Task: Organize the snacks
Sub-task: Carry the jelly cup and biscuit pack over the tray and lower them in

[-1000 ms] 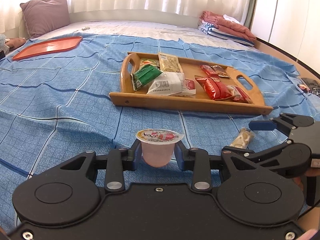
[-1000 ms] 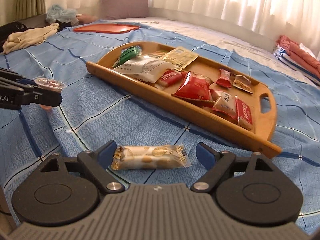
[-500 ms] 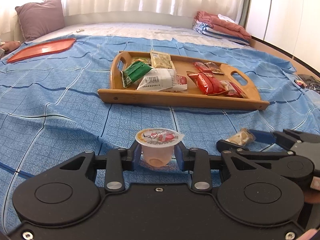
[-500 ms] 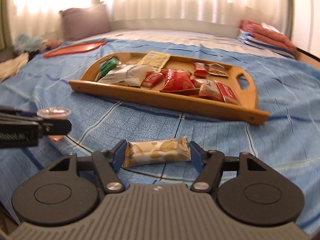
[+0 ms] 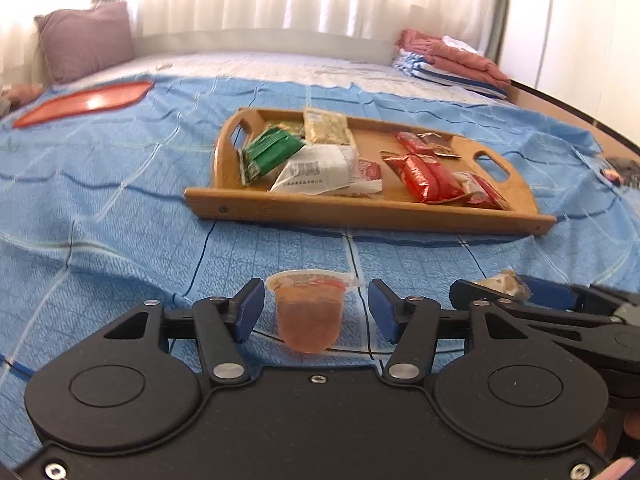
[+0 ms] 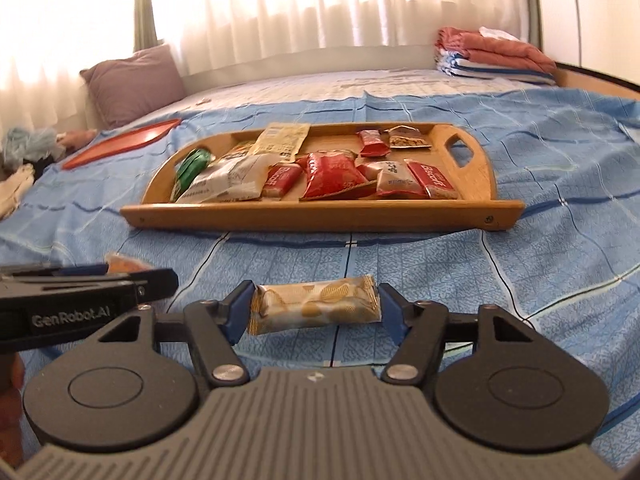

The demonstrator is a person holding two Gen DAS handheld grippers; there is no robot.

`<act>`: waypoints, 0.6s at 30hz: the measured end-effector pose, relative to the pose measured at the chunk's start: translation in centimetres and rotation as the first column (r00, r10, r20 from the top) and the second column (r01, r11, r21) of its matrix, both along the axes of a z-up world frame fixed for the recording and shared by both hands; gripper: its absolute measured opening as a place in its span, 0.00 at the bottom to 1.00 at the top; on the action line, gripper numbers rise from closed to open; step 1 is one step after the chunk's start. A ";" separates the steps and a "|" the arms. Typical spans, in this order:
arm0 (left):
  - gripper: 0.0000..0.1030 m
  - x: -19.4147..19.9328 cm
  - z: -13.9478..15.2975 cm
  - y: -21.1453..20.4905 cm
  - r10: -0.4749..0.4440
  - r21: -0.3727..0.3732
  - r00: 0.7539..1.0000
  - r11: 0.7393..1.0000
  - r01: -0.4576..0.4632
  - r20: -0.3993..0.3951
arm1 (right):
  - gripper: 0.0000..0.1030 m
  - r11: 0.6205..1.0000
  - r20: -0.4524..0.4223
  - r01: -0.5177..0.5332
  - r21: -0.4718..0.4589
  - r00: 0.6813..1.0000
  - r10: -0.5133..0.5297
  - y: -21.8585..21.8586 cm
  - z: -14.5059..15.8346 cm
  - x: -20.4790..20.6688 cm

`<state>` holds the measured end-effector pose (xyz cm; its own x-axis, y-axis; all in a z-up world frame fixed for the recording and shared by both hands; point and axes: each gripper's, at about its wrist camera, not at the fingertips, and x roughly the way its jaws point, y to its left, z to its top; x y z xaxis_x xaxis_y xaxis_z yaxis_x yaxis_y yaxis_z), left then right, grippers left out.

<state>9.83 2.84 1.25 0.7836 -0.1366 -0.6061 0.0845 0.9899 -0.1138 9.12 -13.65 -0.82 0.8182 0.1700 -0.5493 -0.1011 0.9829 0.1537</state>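
A small jelly cup (image 5: 309,309) with a printed foil lid stands between the fingers of my left gripper (image 5: 312,312); the pads stand apart from it on both sides, so the gripper is open. My right gripper (image 6: 314,308) is shut on a beige snack bar (image 6: 314,308), gripped at its two ends just above the blue bedspread. The wooden tray (image 5: 360,210) holds several snack packets, and it also shows in the right wrist view (image 6: 320,214). The right gripper (image 5: 516,294) shows low right in the left wrist view with the bar (image 5: 498,283).
An orange tray (image 5: 86,102) lies far left near a purple pillow (image 5: 86,40). Folded blankets (image 5: 448,62) are stacked at the far right. Clothes (image 6: 18,160) lie at the left edge. The left gripper (image 6: 80,284) reaches in from the left.
My left gripper has opened and let go of the jelly cup, which now stands on the bedspread. My right gripper has closed on the snack bar. Both grippers have shifted slightly.
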 end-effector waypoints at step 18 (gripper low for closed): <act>0.39 -0.2 1.5 -0.1 0.002 -0.014 1.000 1.000 -0.002 0.022 | 0.66 0.998 0.012 0.046 0.044 0.999 -0.046 -0.4 0.6 0.8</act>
<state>9.62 2.74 2.70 0.7969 -0.1434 -0.5868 0.0853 0.9884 -0.1258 9.91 -14.10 -0.20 0.8327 0.1557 -0.5314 -0.0581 0.9789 0.1958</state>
